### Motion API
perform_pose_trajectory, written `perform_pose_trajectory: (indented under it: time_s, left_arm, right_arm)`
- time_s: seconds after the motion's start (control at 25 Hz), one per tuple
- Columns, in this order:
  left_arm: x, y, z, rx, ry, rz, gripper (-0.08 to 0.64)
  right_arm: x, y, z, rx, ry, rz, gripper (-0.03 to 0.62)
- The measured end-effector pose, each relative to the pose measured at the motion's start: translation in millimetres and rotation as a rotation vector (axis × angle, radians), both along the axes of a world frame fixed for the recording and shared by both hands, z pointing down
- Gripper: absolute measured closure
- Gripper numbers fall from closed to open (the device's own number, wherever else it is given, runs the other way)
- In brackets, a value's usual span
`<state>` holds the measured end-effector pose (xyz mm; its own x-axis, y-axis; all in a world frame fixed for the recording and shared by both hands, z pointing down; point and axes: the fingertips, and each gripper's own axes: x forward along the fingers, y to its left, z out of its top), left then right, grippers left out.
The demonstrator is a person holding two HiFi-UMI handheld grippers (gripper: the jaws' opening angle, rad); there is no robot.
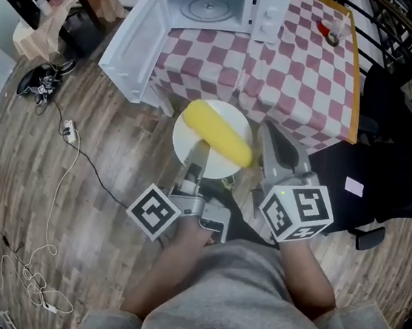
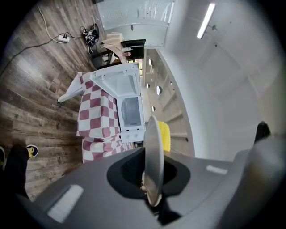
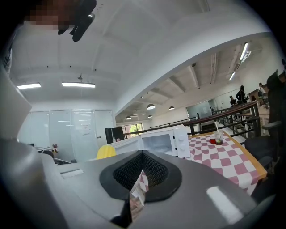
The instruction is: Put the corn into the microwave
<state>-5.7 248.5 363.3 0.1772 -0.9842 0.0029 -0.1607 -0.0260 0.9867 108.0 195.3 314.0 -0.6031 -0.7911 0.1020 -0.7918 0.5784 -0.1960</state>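
A yellow corn cob (image 1: 217, 133) lies on a white plate (image 1: 190, 153) held in the air just in front of the table. My left gripper (image 1: 201, 152) is shut on the plate's near rim; in the left gripper view the plate (image 2: 153, 156) stands edge-on between the jaws, with the corn (image 2: 164, 136) behind it. The white microwave (image 1: 211, 4) sits on the checked tablecloth (image 1: 291, 74), its door (image 1: 135, 47) swung wide open to the left. My right gripper (image 1: 268, 132) is beside the plate's right edge, shut and holding nothing. The right gripper view shows the microwave (image 3: 163, 141) ahead.
A small cup with red contents (image 1: 332, 32) stands at the table's far right corner. A black office chair (image 1: 387, 145) is to the right of the table. Cables and a power strip (image 1: 68, 134) lie on the wooden floor at the left.
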Motion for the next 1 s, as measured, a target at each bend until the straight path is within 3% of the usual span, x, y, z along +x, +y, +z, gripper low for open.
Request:
perform_pose_trajectory:
  time_s: [0.44, 1.0]
  left_arm:
    - [-24.8, -84.7, 8.0, -0.025, -0.01, 0.015, 0.545]
    - [-30.6, -185.7, 5.5, -0.056, -0.011, 0.03, 0.545]
  right_arm:
    - [-26.0, -87.0, 7.9, -0.007, 0.024, 0.005, 0.594]
    - [-38.8, -185.5, 3.7, -0.015, 0.017, -0.017, 0.594]
